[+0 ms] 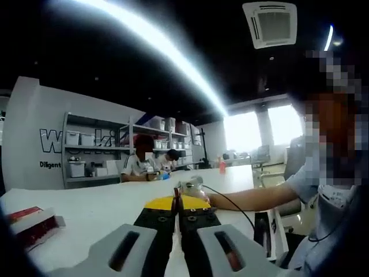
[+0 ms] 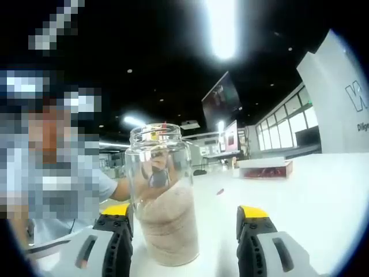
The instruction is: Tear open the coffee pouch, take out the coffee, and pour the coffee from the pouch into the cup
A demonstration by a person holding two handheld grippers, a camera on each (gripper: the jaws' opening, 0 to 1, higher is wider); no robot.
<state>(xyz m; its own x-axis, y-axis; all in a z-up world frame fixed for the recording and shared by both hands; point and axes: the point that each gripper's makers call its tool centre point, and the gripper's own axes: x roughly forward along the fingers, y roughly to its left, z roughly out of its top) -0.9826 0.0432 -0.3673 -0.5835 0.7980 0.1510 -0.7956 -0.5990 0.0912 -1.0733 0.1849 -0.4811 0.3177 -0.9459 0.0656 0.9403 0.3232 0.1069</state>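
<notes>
In the left gripper view the left tool [image 1: 177, 214] has its jaws pressed together, with nothing visible between them, pointing along the white worktop [image 1: 104, 208]. Just past its tips a person's hand [image 1: 195, 190] rests on the worktop. A red-and-white box [image 1: 31, 225] lies to the left, and two seated people [image 1: 151, 163] sit before grey shelving [image 1: 95, 153].

In the right gripper view the right tool [image 2: 183, 222] stands with jaws wide apart. Between them, nearer the left jaw, an upright clear glass jar [image 2: 163, 196], serving as the cup, sits on the worktop, about half full of pale brown powder [image 2: 169, 228]. Another red-and-white box [image 2: 265, 168] lies well beyond it. I cannot make out the coffee pouch.
</notes>
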